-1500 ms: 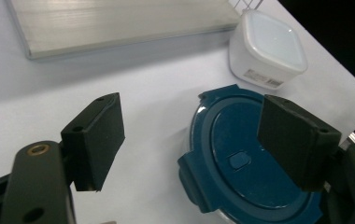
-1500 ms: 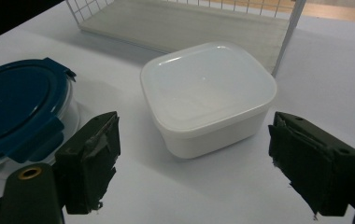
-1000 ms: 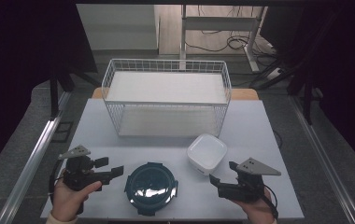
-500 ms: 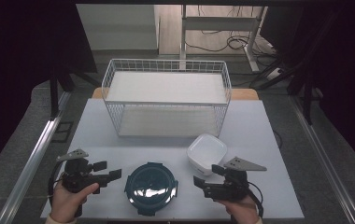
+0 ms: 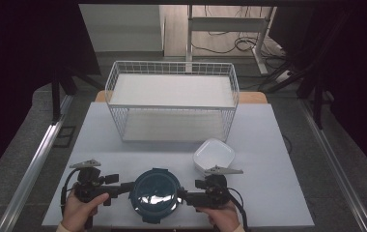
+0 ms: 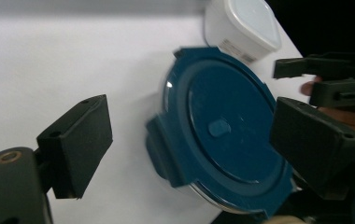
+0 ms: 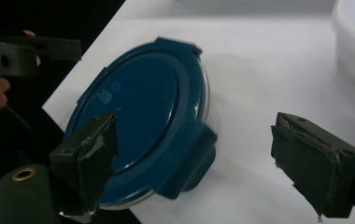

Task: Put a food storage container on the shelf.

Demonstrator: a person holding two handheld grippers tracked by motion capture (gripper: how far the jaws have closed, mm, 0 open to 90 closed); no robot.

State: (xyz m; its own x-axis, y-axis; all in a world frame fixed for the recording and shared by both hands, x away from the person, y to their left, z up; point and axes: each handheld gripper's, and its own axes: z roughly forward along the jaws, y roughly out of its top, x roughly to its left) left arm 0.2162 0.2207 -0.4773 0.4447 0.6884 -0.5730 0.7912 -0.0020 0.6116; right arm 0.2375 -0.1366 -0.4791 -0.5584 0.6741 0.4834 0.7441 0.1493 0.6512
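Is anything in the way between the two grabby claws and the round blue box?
Nothing visible. The left gripper and right gripper sit at either side of the round blue-lidded container, fingers open, with bare table between. The white square container stands behind, off to the right, out of their path.

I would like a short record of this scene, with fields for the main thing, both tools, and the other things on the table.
main thing: round container with blue lid, near the front table edge
lid: on, clip tabs at the rim
left tool: open, jaws just opening, at the container's left side, lid between its jaws in the left gripper view
right tool: open, at the container's right side
other things: white square container, lid on, behind right; white wire basket at the back
surface: white table
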